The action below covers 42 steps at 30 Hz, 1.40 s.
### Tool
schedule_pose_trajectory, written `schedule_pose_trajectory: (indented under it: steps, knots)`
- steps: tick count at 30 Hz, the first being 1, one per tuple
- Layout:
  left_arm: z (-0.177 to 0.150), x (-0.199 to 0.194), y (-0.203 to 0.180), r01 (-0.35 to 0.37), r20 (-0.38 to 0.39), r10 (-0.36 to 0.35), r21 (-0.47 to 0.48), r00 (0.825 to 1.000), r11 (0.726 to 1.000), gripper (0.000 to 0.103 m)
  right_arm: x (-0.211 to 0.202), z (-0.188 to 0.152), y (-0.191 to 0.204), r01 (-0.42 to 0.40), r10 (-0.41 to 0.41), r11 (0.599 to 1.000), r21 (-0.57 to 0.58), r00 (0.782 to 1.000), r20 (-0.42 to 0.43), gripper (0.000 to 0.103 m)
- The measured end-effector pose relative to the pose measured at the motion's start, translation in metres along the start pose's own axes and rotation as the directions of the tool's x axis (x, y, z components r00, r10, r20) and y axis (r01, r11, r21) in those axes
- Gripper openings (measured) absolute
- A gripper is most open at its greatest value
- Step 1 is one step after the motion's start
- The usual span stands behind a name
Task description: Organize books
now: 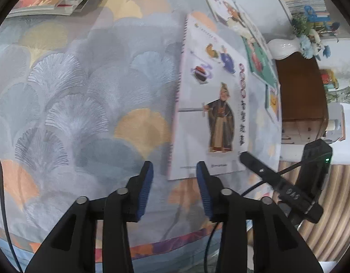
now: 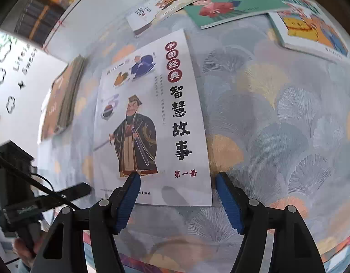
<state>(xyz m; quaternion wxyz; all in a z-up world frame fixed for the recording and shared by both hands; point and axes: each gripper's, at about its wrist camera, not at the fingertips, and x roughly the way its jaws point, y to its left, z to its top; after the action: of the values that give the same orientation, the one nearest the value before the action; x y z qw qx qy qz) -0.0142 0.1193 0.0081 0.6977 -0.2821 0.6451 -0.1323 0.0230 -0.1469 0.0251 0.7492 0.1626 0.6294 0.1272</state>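
A white storybook (image 2: pixel 152 118) with a robed figure on its cover lies flat on the fan-patterned cloth (image 2: pixel 277 113). My right gripper (image 2: pixel 177 177) hangs open over the book's near edge; its blue pads straddle the lower right corner without pressing it. My left gripper (image 1: pixel 174 166) is open too, at the near left corner of the same book (image 1: pixel 209 102), with only cloth and that corner between its pads. One of the right gripper's fingers (image 1: pixel 254 162) shows at the book's other near corner. One of the left gripper's fingers (image 2: pixel 77 190) shows left of the book.
A stack of books (image 1: pixel 49 0) lies at the far left of the table, the same stack (image 2: pixel 63 97) left of the storybook. A green book (image 2: pixel 229 4), a yellow-orange one (image 2: pixel 311 29) and a white one (image 2: pixel 147 11) lie beyond. The table's near edge (image 1: pixel 165 245) drops to striped floor (image 1: pixel 329 204).
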Motion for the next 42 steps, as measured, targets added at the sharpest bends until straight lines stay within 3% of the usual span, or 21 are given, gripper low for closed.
schedule_pose_trajectory:
  steps: [2, 8, 12, 16, 18, 19, 20, 21, 22, 23, 24, 25, 27, 28, 30, 31, 32, 33, 36, 39, 42]
  knots:
    - [-0.001, -0.001, -0.003, 0.006, 0.016, -0.006, 0.001, 1.0, 1.0, 0.05, -0.001, 0.002, 0.001, 0.005, -0.005, 1.0, -0.017, 1.0, -0.005, 0.065]
    - [-0.004, 0.002, -0.011, 0.006, 0.044, -0.006, -0.004, 0.999, 1.0, 0.05, -0.001, 0.008, -0.002, -0.02, 0.019, 0.999, -0.051, 1.0, -0.021, 0.063]
    - [-0.003, 0.011, -0.013, -0.01, 0.064, 0.011, -0.014, 0.998, 1.0, 0.05, -0.002, 0.008, 0.004, 0.016, -0.016, 0.992, -0.128, 1.0, 0.0, 0.048]
    - [-0.002, 0.017, -0.008, 0.035, 0.089, -0.03, -0.044, 0.996, 0.998, 0.049, -0.003, 0.011, 0.005, 0.045, -0.036, 0.982, -0.185, 0.998, 0.049, 0.042]
    - [-0.003, 0.014, -0.004, 0.096, 0.1, -0.088, -0.075, 0.991, 0.993, 0.049, 0.001, 0.012, -0.001, 0.023, -0.015, 0.984, -0.178, 0.999, 0.044, 0.042]
    - [-0.003, 0.011, 0.0, 0.168, 0.11, -0.157, -0.093, 0.981, 0.981, 0.049, 0.0, 0.012, -0.005, 0.005, 0.004, 0.985, -0.171, 0.999, 0.051, 0.043]
    - [-0.003, 0.006, 0.003, 0.274, 0.123, -0.261, -0.109, 0.958, 0.955, 0.049, -0.001, 0.012, -0.01, -0.022, 0.03, 0.987, -0.161, 0.998, 0.049, 0.043]
    - [-0.004, 0.001, 0.006, 0.396, 0.137, -0.379, -0.131, 0.915, 0.909, 0.049, -0.002, 0.013, -0.015, -0.056, 0.064, 0.988, -0.147, 0.997, 0.044, 0.043]
    - [-0.004, -0.005, 0.004, 0.472, 0.153, -0.453, -0.132, 0.879, 0.872, 0.049, -0.002, 0.015, -0.021, -0.093, 0.099, 0.987, -0.128, 0.994, 0.038, 0.043]
    - [-0.003, -0.008, -0.001, 0.496, 0.158, -0.478, -0.114, 0.864, 0.861, 0.049, -0.002, 0.017, -0.03, -0.148, 0.152, 0.984, -0.094, 0.988, 0.028, 0.043]
    - [-0.002, -0.01, -0.008, 0.48, 0.156, -0.463, -0.092, 0.872, 0.873, 0.049, -0.002, 0.018, -0.036, -0.184, 0.186, 0.98, -0.07, 0.982, 0.023, 0.043]
    - [-0.001, -0.009, -0.015, 0.428, 0.155, -0.413, -0.072, 0.897, 0.901, 0.048, -0.001, 0.02, -0.043, -0.224, 0.225, 0.974, -0.041, 0.974, 0.017, 0.043]
    - [0.0, 0.001, -0.029, 0.232, 0.151, -0.226, -0.026, 0.962, 0.972, 0.025, 0.002, 0.022, -0.055, -0.298, 0.298, 0.954, 0.023, 0.955, 0.009, 0.043]
    - [0.001, 0.01, -0.036, 0.112, 0.141, -0.111, 0.0, 0.984, 0.994, 0.009, 0.003, 0.023, -0.059, -0.325, 0.325, 0.944, 0.047, 0.946, 0.007, 0.043]
    - [0.0, 0.026, -0.048, -0.024, 0.154, 0.015, 0.06, 0.988, 0.998, 0.009, 0.004, 0.023, -0.064, -0.355, 0.355, 0.932, 0.068, 0.935, 0.007, 0.043]
    - [0.0, 0.034, -0.053, -0.053, 0.152, 0.042, 0.068, 0.987, 0.996, 0.01, 0.004, 0.022, -0.066, -0.365, 0.365, 0.928, 0.075, 0.931, 0.008, 0.043]
    - [-0.001, 0.036, -0.055, -0.035, 0.148, 0.025, 0.063, 0.989, 0.997, 0.009, 0.004, 0.022, -0.067, -0.371, 0.371, 0.925, 0.082, 0.929, 0.009, 0.043]
    - [0.0, 0.036, -0.055, 0.027, 0.147, -0.034, 0.045, 0.989, 0.999, 0.009, 0.005, 0.021, -0.069, -0.377, 0.378, 0.921, 0.095, 0.926, 0.006, 0.043]
    - [0.009, 0.026, -0.049, 0.289, 0.148, -0.28, -0.041, 0.949, 0.957, 0.009, 0.006, 0.02, -0.081, -0.424, 0.435, 0.889, 0.172, 0.9, -0.028, 0.049]
    - [0.015, 0.02, -0.051, 0.414, 0.138, -0.402, -0.073, 0.905, 0.907, 0.01, 0.007, 0.015, -0.096, -0.542, 0.565, 0.809, 0.227, 0.824, -0.045, 0.058]
    - [0.017, 0.019, -0.052, 0.465, 0.123, -0.454, -0.085, 0.882, 0.881, 0.01, 0.009, 0.013, -0.109, -0.607, 0.636, 0.745, 0.277, 0.771, -0.019, 0.059]
